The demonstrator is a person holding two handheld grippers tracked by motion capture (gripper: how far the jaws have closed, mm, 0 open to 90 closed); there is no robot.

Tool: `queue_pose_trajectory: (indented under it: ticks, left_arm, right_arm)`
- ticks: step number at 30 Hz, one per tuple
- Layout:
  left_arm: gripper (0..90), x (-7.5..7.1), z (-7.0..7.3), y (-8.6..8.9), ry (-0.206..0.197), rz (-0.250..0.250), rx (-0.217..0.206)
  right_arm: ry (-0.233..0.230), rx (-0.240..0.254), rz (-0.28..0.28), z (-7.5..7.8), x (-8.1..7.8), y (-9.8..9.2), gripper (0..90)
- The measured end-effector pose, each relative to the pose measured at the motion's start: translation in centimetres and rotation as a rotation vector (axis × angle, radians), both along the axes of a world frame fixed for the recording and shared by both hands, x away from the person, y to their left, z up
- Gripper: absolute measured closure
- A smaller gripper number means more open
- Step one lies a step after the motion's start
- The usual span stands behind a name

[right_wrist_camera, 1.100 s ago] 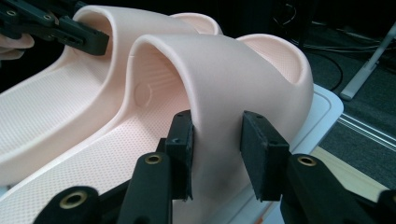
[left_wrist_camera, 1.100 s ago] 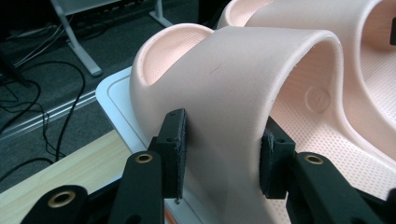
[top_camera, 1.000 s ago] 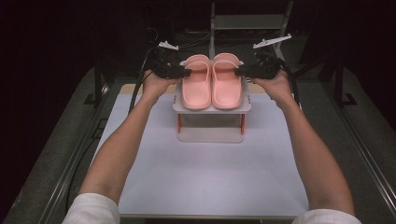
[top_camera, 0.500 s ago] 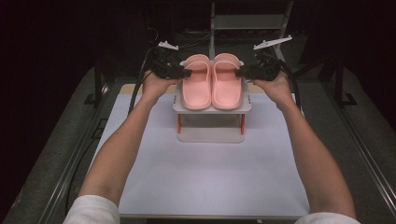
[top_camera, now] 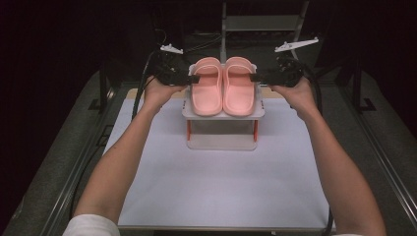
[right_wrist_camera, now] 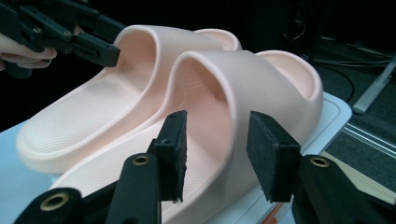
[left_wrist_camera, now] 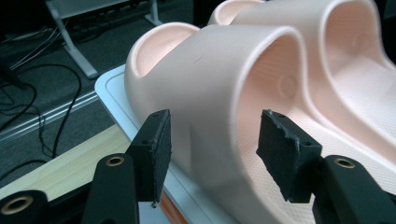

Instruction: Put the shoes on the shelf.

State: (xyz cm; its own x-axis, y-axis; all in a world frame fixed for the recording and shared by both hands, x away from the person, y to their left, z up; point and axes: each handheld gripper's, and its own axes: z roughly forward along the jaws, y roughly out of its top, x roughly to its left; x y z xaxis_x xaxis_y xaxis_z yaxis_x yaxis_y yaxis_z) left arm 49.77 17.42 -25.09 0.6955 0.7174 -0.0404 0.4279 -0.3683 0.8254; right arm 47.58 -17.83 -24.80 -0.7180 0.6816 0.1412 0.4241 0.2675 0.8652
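Pink slippers (top_camera: 223,88) — plain, unmarked straps — between spread jaws.

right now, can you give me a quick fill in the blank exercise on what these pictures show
1. The two slippers are ____ in colour.
2. They sit side by side on a small white ____ with red legs.
3. The left tongs have their jaws ____ around the strap of the left slipper, not clamped.
4. The right tongs straddle the ____ of the right slipper.

Missing words: pink; stand; open; strap
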Motion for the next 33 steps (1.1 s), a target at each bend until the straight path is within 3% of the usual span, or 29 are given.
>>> queue_pose_trajectory:
  ticks: [4,16,33]
  left_arm:
    - [42.8,-0.7,0.3,0.1,-0.023,-0.011,-0.008]
    - [39.3,-2.5,-0.2,1.8,-0.041,-0.009,-0.058]
    - [34.7,-5.5,-0.6,2.9,-0.065,-0.024,-0.053]
  right_arm:
    - [0.006,-0.002,0.009,-0.4,-0.5,-0.2,55.6]
    - [0.018,0.015,0.07,-0.6,-1.8,0.5,50.7]
    - [0.019,0.025,0.114,-0.6,-3.8,1.1,47.6]
